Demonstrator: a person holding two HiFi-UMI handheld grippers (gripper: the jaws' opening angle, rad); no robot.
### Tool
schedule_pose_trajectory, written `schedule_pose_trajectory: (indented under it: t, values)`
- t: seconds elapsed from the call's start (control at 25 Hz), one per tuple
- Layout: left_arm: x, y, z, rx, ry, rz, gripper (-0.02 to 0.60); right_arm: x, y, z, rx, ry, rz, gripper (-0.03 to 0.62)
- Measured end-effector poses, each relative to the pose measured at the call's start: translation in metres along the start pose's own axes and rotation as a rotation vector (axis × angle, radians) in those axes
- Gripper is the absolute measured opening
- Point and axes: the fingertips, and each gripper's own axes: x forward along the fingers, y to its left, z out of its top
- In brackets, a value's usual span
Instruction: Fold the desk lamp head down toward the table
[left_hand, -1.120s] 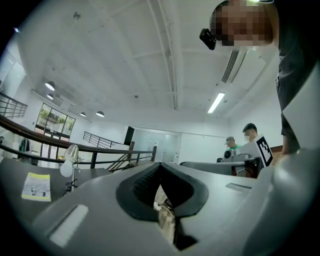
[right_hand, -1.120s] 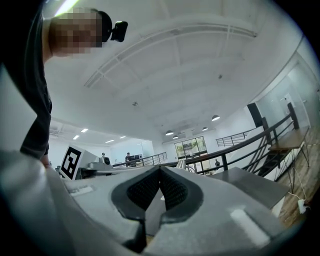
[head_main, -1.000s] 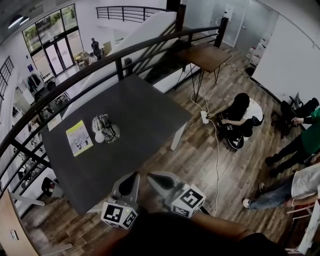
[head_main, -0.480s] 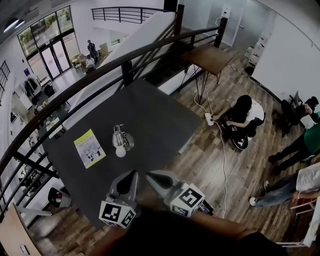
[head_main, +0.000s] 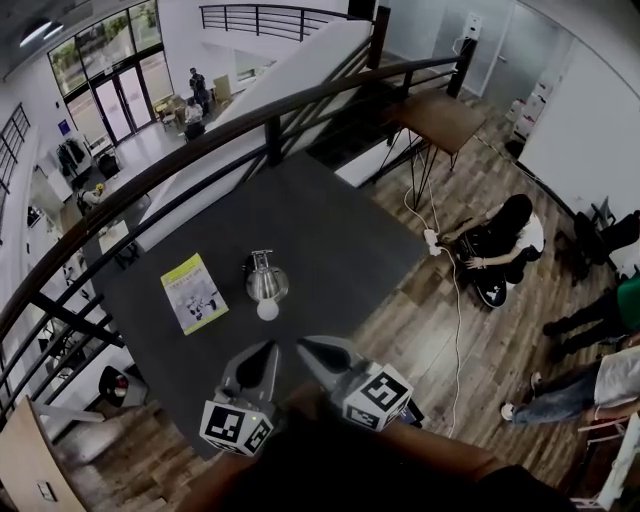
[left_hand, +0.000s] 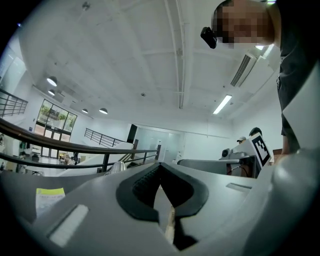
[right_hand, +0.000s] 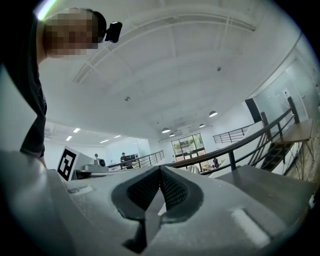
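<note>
A silvery desk lamp (head_main: 264, 282) stands near the middle of the dark table (head_main: 330, 225), with its pale round head (head_main: 267, 310) on the side facing me. Both grippers hover level at the table's near edge, short of the lamp and not touching it. My left gripper (head_main: 267, 347) is shut and empty, and my right gripper (head_main: 304, 346) beside it is shut and empty too. In the left gripper view the lamp's metal top (left_hand: 118, 167) peeks over the closed left gripper (left_hand: 159, 165). The right gripper view shows the right gripper (right_hand: 160, 169) with jaws pressed together.
A yellow booklet (head_main: 194, 292) lies left of the lamp. A dark curved railing (head_main: 200, 140) runs behind the table. A small brown table (head_main: 440, 120) stands far right. A white power strip and cord (head_main: 436, 240) lie on the wooden floor, where a person (head_main: 500, 245) crouches; others stand at the right edge.
The table and lamp have slid closer and rightward in the head view as I moved toward them. Both grippers stayed shut, side by side.
</note>
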Motion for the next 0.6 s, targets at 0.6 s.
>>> schedule_pose_trajectory:
  t: [0.6]
  values:
    - [0.035, 0.066, -0.001, -0.029, -0.013, 0.16, 0.002, 0.084, -0.06, -0.006, 0.059, 0.149, 0.112, 0.181]
